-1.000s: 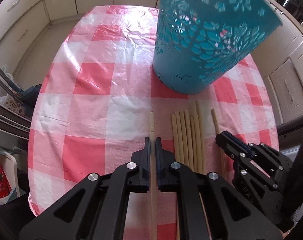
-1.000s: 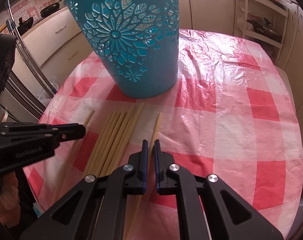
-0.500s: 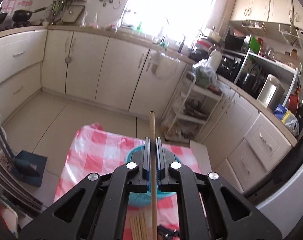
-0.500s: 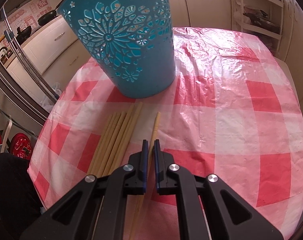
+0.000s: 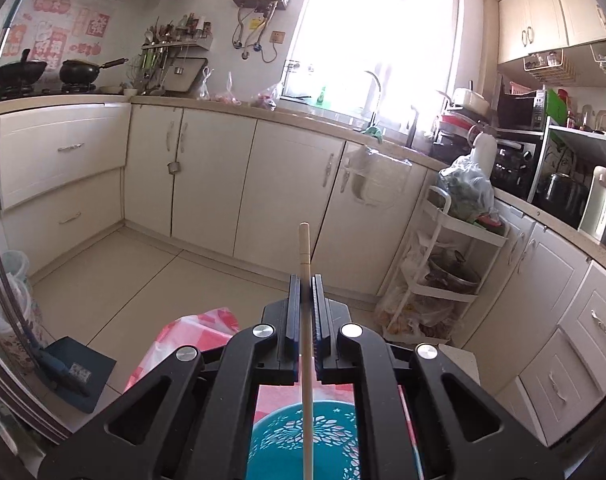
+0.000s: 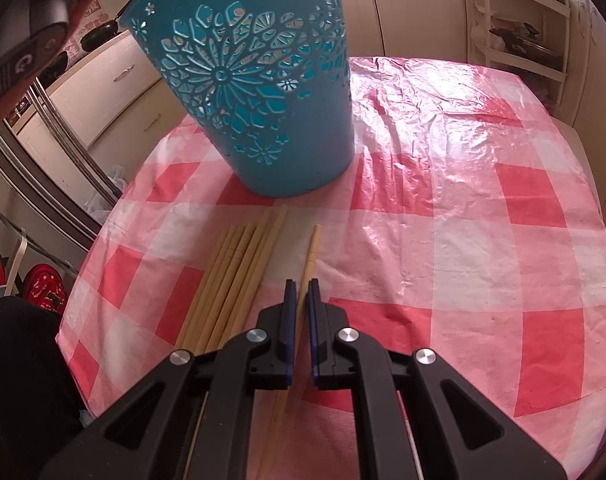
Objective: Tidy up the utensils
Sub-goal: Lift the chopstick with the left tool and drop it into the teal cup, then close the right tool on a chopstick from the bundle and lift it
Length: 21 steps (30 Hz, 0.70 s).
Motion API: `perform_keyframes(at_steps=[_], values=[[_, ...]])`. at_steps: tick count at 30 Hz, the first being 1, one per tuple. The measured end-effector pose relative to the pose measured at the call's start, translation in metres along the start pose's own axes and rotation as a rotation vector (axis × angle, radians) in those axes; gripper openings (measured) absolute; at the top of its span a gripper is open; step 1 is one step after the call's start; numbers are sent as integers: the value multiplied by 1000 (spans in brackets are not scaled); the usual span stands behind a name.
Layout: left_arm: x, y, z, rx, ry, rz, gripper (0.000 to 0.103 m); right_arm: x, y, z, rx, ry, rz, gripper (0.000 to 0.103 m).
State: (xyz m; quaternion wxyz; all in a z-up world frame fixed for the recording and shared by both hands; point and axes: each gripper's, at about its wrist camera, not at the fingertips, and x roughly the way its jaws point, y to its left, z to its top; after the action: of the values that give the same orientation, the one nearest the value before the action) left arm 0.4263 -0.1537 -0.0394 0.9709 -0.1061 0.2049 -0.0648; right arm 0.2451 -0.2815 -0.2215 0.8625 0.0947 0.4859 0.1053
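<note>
My left gripper [image 5: 305,280] is shut on a wooden chopstick [image 5: 304,256] and holds it upright, high above the teal cut-out basket [image 5: 303,436], whose open mouth shows below the jaws. In the right wrist view the same basket [image 6: 263,120] stands on the red-and-white checked tablecloth [image 6: 463,220]. My right gripper [image 6: 299,284] is low over a single chopstick [image 6: 313,248] that lies between its nearly closed jaws on the cloth. A bundle of several chopsticks [image 6: 239,272] lies just left of it.
The hand with the left gripper's handle [image 6: 31,48] shows at the top left of the right wrist view. Kitchen cabinets [image 5: 287,184], a white rack [image 5: 443,280] and the floor surround the table. The table edge [image 6: 75,300] is near the bundle.
My left gripper lifted its chopstick off the table and tilted it upright over the basket. My right gripper stayed over the single chopstick and edged a little closer to the table.
</note>
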Motion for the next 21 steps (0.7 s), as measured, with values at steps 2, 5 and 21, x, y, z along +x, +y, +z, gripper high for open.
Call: perform_keyframes(at_steps=[2, 5, 21], values=[[7, 1, -12, 8, 26, 10, 5, 0, 0, 0, 3, 1, 4, 7], [15, 4, -32, 49, 77, 33, 5, 1, 0, 1, 2, 2, 4, 7], [-76, 74, -73, 142, 183, 92, 69, 1, 4, -1, -14, -12, -23, 7]])
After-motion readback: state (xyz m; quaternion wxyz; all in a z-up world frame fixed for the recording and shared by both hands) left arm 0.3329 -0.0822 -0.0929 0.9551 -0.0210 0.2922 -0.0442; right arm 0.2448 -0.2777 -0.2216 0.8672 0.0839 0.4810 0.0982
